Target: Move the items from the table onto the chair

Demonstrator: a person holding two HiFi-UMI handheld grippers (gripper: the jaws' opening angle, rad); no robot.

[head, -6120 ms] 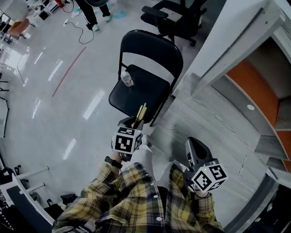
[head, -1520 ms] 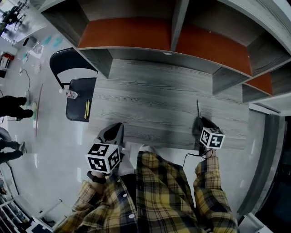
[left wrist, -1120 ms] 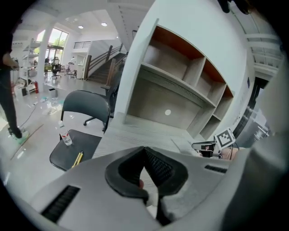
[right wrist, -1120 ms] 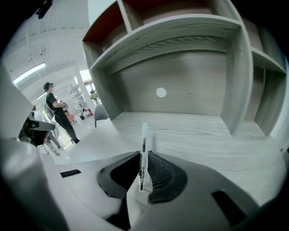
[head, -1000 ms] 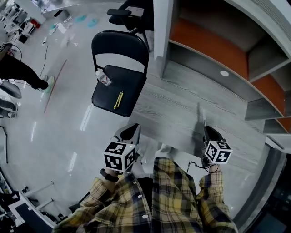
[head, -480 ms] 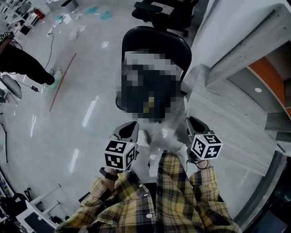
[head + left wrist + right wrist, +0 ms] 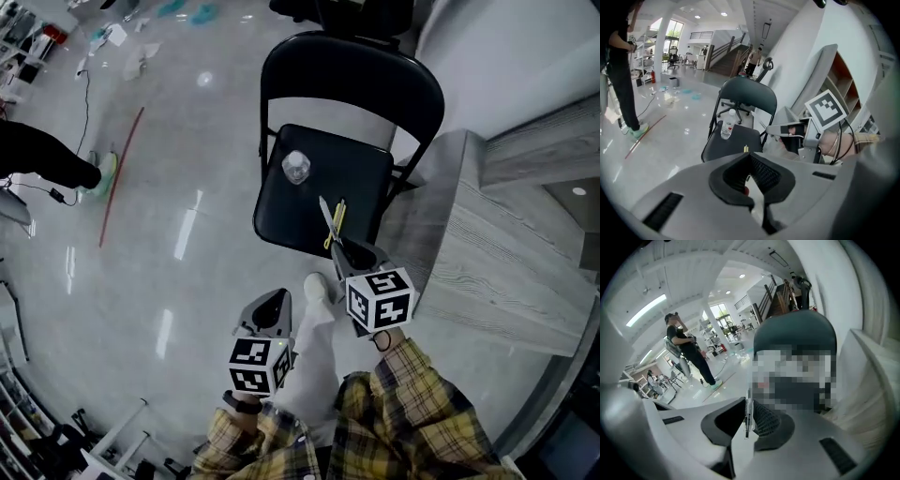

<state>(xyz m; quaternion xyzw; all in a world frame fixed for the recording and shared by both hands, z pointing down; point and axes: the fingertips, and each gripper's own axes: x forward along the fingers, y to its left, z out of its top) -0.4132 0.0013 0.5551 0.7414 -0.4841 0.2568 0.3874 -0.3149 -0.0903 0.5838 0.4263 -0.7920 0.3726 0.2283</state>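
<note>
Now my right fingers point(image 7: 349, 253) pinch the pen point(image 7: 323, 211) over the chair point(image 7: 281, 211) seat's near edge; I should lower it flat beside the yellow pencil point(image 7: 338, 214) before releasing. My left fingers point(image 7: 272, 305) are closed, empty.

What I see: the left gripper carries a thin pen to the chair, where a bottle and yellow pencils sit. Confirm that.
Wrong gripper. The right gripper is shut on the thin pen, as the right gripper view shows; the left gripper is shut, empty. The bottle and yellow pencils do sit on the chair.
</note>
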